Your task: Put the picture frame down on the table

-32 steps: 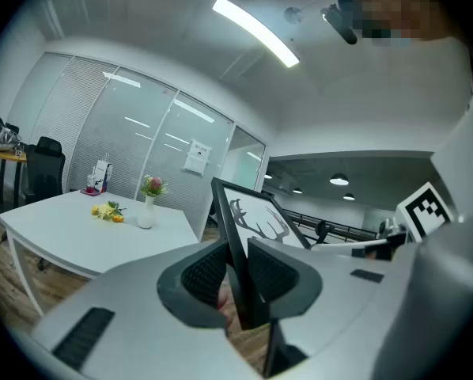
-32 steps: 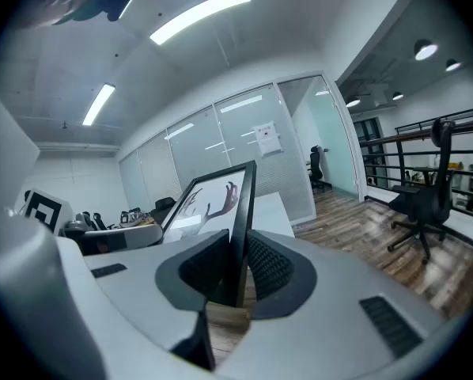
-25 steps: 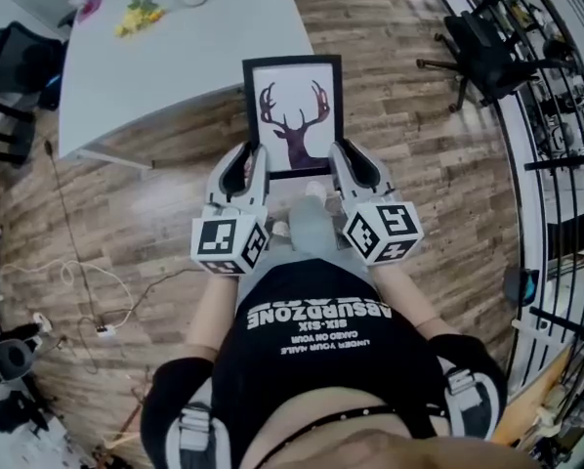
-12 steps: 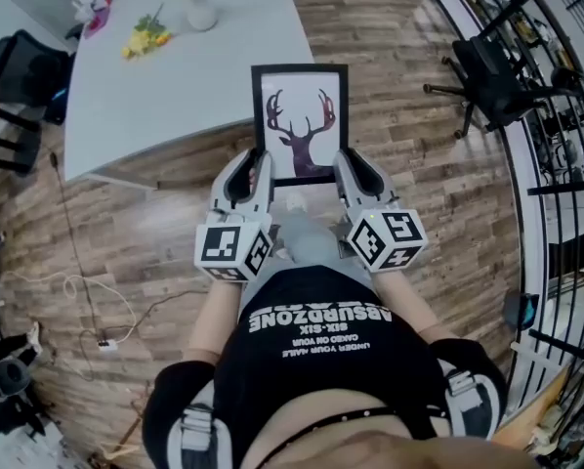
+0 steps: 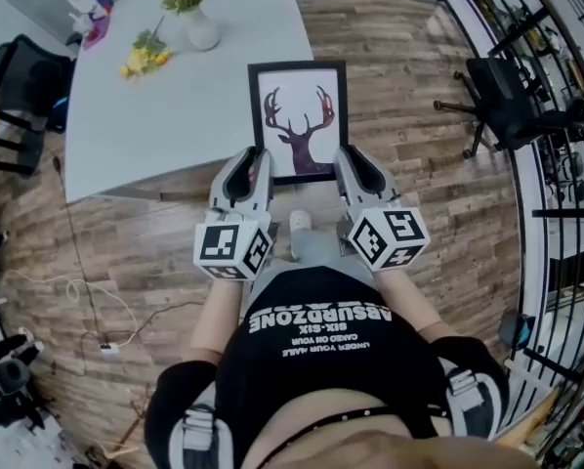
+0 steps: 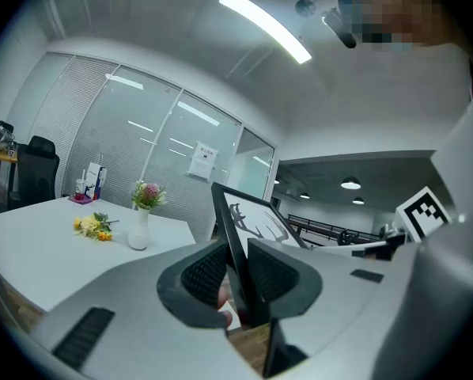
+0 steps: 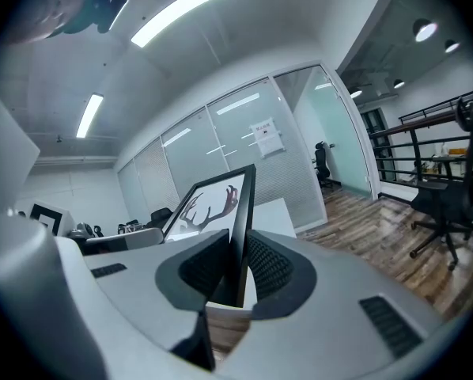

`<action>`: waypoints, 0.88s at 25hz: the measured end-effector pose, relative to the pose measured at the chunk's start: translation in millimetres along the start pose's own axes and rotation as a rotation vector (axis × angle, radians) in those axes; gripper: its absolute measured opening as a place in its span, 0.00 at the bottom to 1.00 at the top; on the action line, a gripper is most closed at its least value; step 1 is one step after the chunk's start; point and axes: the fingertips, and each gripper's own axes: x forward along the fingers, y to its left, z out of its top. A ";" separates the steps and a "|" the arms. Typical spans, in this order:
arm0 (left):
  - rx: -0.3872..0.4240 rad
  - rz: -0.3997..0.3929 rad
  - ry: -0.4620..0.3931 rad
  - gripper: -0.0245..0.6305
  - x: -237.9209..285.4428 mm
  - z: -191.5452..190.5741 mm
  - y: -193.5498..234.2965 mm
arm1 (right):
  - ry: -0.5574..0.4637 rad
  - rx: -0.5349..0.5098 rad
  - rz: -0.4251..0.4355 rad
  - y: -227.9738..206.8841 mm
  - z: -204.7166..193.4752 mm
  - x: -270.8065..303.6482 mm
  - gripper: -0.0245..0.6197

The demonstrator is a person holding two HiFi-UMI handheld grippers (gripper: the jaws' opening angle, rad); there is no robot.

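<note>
A black picture frame (image 5: 298, 120) with a deer print is held flat in the air over the near right corner of the white table (image 5: 126, 96). My left gripper (image 5: 257, 163) is shut on the frame's lower left edge, and my right gripper (image 5: 341, 161) is shut on its lower right edge. In the left gripper view the frame (image 6: 235, 240) stands edge-on between the ribbed pads of my left gripper (image 6: 235, 279). The right gripper view shows the frame (image 7: 238, 228) clamped the same way in my right gripper (image 7: 238, 269).
A white vase of flowers (image 5: 192, 13) and loose yellow flowers (image 5: 144, 55) lie at the table's far side. A black office chair (image 5: 512, 106) stands on the wood floor at the right, beside a black railing (image 5: 565, 193). Cables (image 5: 87, 301) trail on the floor at the left.
The frame and both grippers have moved forward, so the frame now overlaps the table's corner. More of the table and the vase has come into view.
</note>
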 end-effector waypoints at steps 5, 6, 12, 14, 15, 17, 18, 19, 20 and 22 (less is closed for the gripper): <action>-0.008 0.027 0.005 0.18 35.4 10.4 28.7 | 0.019 -0.010 0.025 -6.4 14.1 48.9 0.17; -0.015 0.034 0.007 0.18 45.0 13.0 40.6 | 0.026 -0.014 0.029 -5.7 17.4 65.2 0.17; -0.045 0.071 0.014 0.19 58.7 9.1 57.1 | 0.040 -0.044 0.055 -7.4 23.9 91.2 0.17; -0.044 0.079 0.009 0.19 57.9 6.5 54.1 | 0.041 -0.051 0.065 -10.4 21.2 89.8 0.17; -0.047 0.082 0.009 0.19 58.2 5.3 54.7 | 0.043 -0.052 0.069 -11.1 19.9 90.6 0.17; -0.051 0.086 0.009 0.19 61.0 4.4 59.0 | 0.044 -0.052 0.074 -10.8 18.9 95.0 0.17; -0.052 0.086 0.009 0.19 62.8 4.9 61.3 | 0.044 -0.053 0.075 -10.5 19.0 97.5 0.17; -0.052 0.084 0.008 0.19 64.1 5.3 62.9 | 0.044 -0.053 0.074 -10.4 18.9 99.2 0.17; -0.052 0.081 0.008 0.19 64.8 5.3 63.6 | 0.044 -0.053 0.072 -10.4 18.6 99.9 0.17; -0.052 0.073 0.009 0.19 64.5 4.5 63.8 | 0.043 -0.053 0.064 -10.4 17.5 99.4 0.17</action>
